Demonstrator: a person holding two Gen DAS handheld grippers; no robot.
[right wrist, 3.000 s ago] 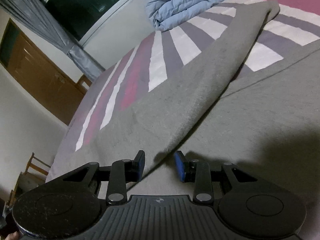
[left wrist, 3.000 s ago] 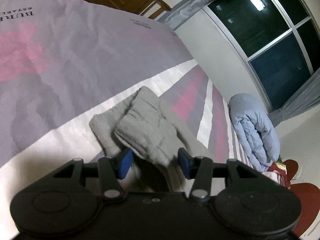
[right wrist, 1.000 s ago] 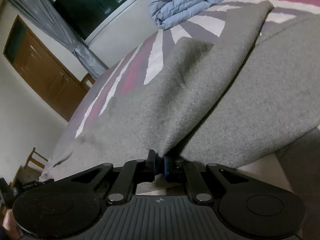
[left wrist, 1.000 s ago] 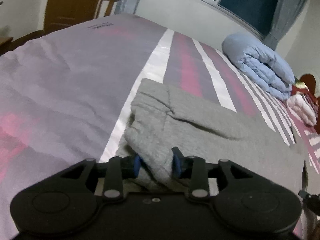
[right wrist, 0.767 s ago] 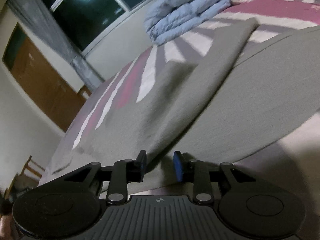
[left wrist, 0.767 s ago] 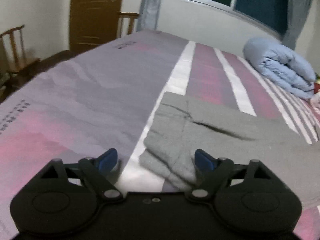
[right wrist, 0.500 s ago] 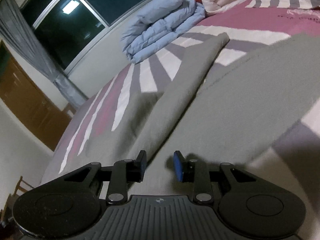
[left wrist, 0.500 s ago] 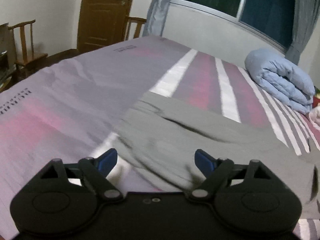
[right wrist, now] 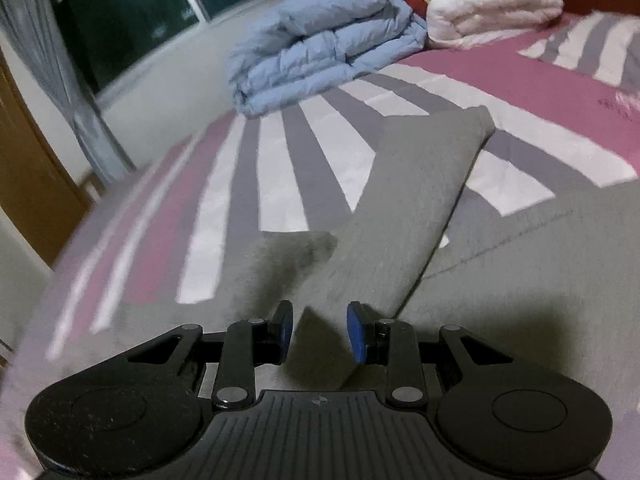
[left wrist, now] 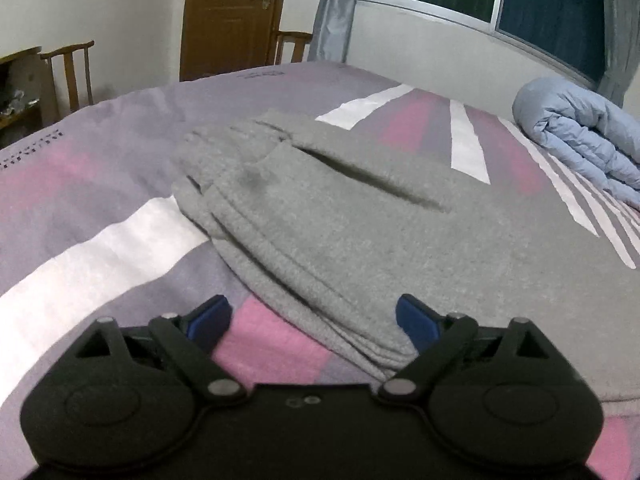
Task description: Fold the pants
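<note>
Grey sweatpants (left wrist: 360, 220) lie flat on the striped bed. In the left wrist view their ribbed waistband end is nearest, with a dark pocket slit across the top. My left gripper (left wrist: 314, 320) is wide open and empty, just above the waistband edge. In the right wrist view the pants (right wrist: 520, 264) spread to the right, and one folded leg (right wrist: 420, 200) runs away from me over the bedspread. My right gripper (right wrist: 320, 332) is open and empty, just above the cloth near that leg's base.
The bed (left wrist: 100, 248) has a pink, grey and white striped cover. A rolled light blue duvet (left wrist: 580, 132) lies by the window, also in the right wrist view (right wrist: 320, 52), beside white folded bedding (right wrist: 492, 8). Wooden chairs (left wrist: 72, 72) and a door (left wrist: 232, 12) stand beyond the bed.
Both grippers were shut on the pants a second ago. They have let go, opened, and pulled back and up. The pants now lie flat on the bed.
</note>
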